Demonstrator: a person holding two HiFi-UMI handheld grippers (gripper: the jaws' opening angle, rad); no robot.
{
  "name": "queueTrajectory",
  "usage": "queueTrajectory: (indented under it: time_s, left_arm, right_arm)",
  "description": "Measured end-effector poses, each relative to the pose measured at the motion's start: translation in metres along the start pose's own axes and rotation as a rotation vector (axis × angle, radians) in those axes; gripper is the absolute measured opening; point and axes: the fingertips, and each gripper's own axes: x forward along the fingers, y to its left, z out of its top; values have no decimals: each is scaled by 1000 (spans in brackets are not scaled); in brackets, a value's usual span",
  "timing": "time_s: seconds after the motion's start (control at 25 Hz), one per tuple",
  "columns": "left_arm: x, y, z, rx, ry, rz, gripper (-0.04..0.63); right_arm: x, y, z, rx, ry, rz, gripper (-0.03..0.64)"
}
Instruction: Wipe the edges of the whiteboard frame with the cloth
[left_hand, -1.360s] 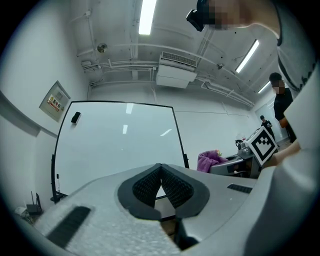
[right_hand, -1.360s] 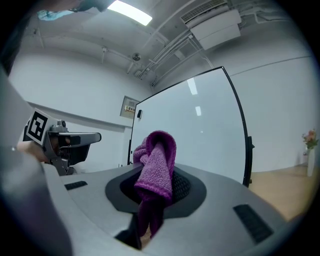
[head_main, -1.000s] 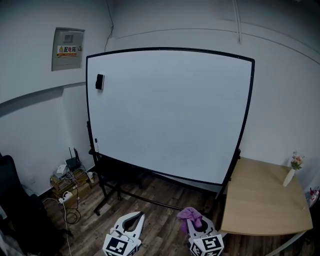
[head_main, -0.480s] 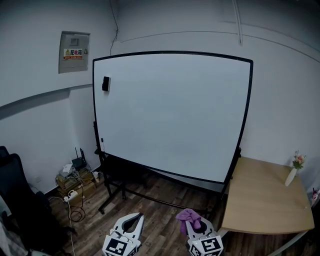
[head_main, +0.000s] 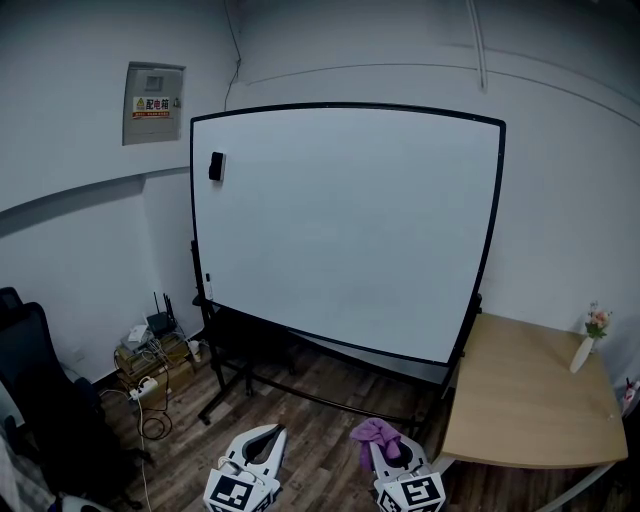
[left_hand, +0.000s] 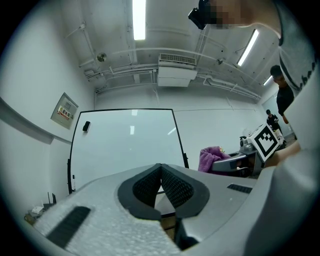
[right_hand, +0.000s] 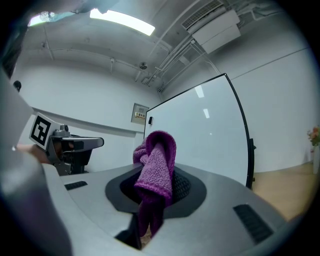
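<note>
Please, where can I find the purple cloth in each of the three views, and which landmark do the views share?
Head view: the purple cloth sits low, right of centre, in the right gripper.
Left gripper view: the cloth is right of the middle, just right of the whiteboard.
Right gripper view: the cloth is central, clamped between the jaws.
Shared landmark: the whiteboard, visible in all three.

The head view is looking forward from well back, taking in the whole whiteboard (head_main: 345, 225), with the left gripper (head_main: 266, 432) and right gripper (head_main: 386, 446) at its bottom edge. Each gripper view is sitting low, tilting upward along its own jaws toward the whiteboard and ceiling (left_hand: 175, 30). All three views are sharing the whiteboard, and each gripper view is also catching the other gripper at its side.
</note>
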Motion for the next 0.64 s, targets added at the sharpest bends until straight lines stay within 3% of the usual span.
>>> queueTrajectory:
  time_s: [0.64]
  left_arm:
    - [10,-5,2,16,-8,0,17]
  right_arm:
    - [3,-8,2,4,-14,7,64]
